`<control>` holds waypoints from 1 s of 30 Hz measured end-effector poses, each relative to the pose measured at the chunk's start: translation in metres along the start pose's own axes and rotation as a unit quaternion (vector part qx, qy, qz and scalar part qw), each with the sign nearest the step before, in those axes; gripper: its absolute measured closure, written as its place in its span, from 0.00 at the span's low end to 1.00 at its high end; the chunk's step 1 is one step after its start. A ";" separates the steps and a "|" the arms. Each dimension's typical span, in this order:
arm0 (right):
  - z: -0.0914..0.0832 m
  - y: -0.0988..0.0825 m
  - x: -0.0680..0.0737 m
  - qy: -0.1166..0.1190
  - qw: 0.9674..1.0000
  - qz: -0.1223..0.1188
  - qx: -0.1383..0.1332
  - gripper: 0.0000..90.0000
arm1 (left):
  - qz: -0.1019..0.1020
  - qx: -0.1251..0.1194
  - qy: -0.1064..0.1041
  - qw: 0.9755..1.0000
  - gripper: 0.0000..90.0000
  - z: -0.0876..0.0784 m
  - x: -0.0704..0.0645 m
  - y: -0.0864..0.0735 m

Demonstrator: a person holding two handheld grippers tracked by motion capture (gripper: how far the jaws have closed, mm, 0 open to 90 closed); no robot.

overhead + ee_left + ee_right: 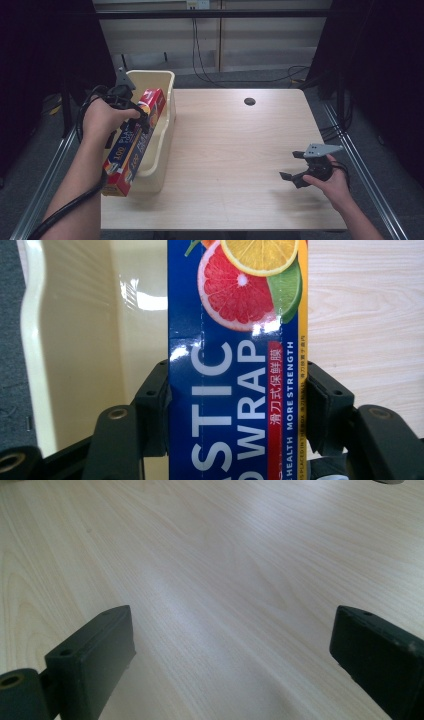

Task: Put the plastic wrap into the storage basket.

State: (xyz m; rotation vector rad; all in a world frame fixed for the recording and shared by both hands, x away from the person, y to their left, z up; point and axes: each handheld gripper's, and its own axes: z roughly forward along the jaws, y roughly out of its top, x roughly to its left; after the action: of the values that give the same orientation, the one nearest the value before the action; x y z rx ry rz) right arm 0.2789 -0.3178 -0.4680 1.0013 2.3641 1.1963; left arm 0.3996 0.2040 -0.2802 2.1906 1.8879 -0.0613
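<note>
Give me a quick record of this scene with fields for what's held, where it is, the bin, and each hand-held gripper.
held item: plastic wrap box, blue with citrus print
position: tilted, far end inside the bin, near end over its front rim
bin: cream plastic bin at the table's left edge
left hand-held gripper: shut on the box's sides
right hand-held gripper: open, empty, above the wooden table

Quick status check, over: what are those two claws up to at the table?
Left claw clamped on long blue plastic-wrap box, tilted over cream plastic bin. Right claw open, empty above wooden table. Nothing in the way.
</note>
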 end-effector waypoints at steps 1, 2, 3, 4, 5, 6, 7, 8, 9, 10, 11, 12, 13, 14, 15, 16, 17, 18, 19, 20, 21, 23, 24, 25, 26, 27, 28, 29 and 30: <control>0.000 0.000 0.000 0.000 1.000 -0.001 0.000 0.04 | 0.001 0.000 0.002 1.000 0.45 0.002 0.000 0.000; 0.000 0.000 0.000 0.000 1.000 0.000 0.000 0.04 | -0.002 0.003 -0.001 1.000 0.45 0.002 0.000 0.000; 0.000 0.000 0.000 0.000 1.000 -0.001 0.000 0.04 | -0.001 0.001 -0.003 1.000 0.45 0.003 0.001 0.000; 0.000 0.000 0.000 0.000 1.000 -0.001 0.000 0.04 | -0.003 0.002 -0.003 1.000 0.45 0.005 0.001 -0.001; 0.000 0.000 0.000 0.000 1.000 -0.001 0.000 0.04 | -0.003 0.002 -0.003 1.000 0.45 0.005 0.001 -0.001; 0.000 0.000 0.000 0.000 1.000 -0.001 0.000 0.04 | 0.003 0.003 -0.001 1.000 0.45 0.006 0.003 0.000; 0.000 0.000 0.000 0.000 1.000 -0.001 0.000 0.04 | 0.003 0.003 -0.001 1.000 0.45 0.006 0.003 0.000; 0.001 0.000 0.000 0.002 1.000 -0.001 0.000 0.04 | -0.004 0.004 -0.004 1.000 0.45 0.008 0.002 -0.001; 0.001 0.000 0.000 0.002 1.000 -0.001 0.000 0.04 | -0.001 0.006 -0.004 1.000 0.45 0.009 0.003 -0.001; 0.001 0.000 0.000 0.000 1.000 -0.002 0.000 0.04 | -0.001 0.006 -0.004 1.000 0.45 0.009 0.003 -0.001; 0.001 0.000 0.000 0.000 1.000 -0.002 0.000 0.04 | 0.000 0.007 -0.004 1.000 0.45 0.010 0.004 0.000; 0.001 0.000 0.001 0.000 1.000 0.000 0.000 0.04 | -0.007 0.008 -0.006 1.000 0.45 0.012 0.004 -0.001; 0.001 0.000 0.001 0.000 1.000 0.000 0.000 0.04 | -0.003 0.011 -0.006 1.000 0.45 0.012 0.005 -0.001; 0.001 0.000 0.001 0.000 1.000 -0.001 0.000 0.04 | -0.006 0.011 -0.007 1.000 0.45 0.014 0.006 0.000; 0.001 0.000 0.001 0.002 1.000 -0.001 0.001 0.04 | -0.010 0.012 -0.006 1.000 0.45 0.015 0.005 -0.001; 0.001 0.000 0.001 0.001 1.000 -0.002 0.002 0.04 | -0.009 0.013 -0.007 1.000 0.45 0.016 0.005 -0.001; 0.001 0.000 0.001 0.001 1.000 -0.002 0.002 0.04 | -0.011 0.015 -0.008 1.000 0.45 0.017 0.005 0.000; 0.001 0.000 0.001 0.003 1.000 0.000 0.001 0.04 | -0.010 0.016 -0.008 1.000 0.45 0.020 0.006 0.000; 0.001 0.000 0.001 0.003 1.000 0.000 0.001 0.04 | -0.010 0.016 -0.008 1.000 0.45 0.020 0.006 0.000; 0.001 0.000 0.001 0.001 1.000 0.000 0.000 0.04 | -0.011 0.017 -0.010 1.000 0.45 0.020 0.005 0.000; 0.000 0.000 0.000 0.001 1.000 -0.002 0.001 0.04 | -0.009 0.017 -0.008 1.000 0.45 0.021 0.006 0.000; 0.000 0.000 0.000 0.000 1.000 -0.001 0.001 0.04 | -0.007 0.017 -0.008 1.000 0.45 0.023 0.006 0.001; 0.001 0.000 0.000 0.000 1.000 -0.001 0.001 0.04 | -0.011 0.016 -0.010 1.000 0.45 0.024 0.005 0.000; 0.001 0.000 0.000 0.000 1.000 -0.001 0.001 0.04 | -0.011 0.016 -0.010 1.000 0.45 0.024 0.005 0.000; 0.001 0.000 0.000 0.000 1.000 -0.001 0.000 0.04 | -0.012 0.018 -0.010 1.000 0.45 0.024 0.005 0.001; 0.001 0.000 0.000 0.000 1.000 -0.001 0.000 0.04 | -0.010 0.020 -0.011 1.000 0.45 0.025 0.005 0.001; 0.001 0.000 0.000 0.000 1.000 -0.001 0.000 0.04 | -0.009 0.020 -0.009 1.000 0.45 0.025 0.005 0.001; 0.001 0.000 0.000 0.000 1.000 -0.001 0.001 0.04 | -0.012 0.019 -0.010 1.000 0.45 0.026 0.005 0.001; 0.001 0.000 0.000 -0.001 1.000 -0.002 0.000 0.04 | -0.012 0.019 -0.011 1.000 0.45 0.027 0.005 0.001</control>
State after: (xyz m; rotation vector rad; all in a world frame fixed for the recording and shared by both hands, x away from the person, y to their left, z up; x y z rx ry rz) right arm 0.2789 -0.3170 -0.4688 0.9972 2.3639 1.1941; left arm 0.4050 0.2029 -0.3067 2.1818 1.9158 -0.1264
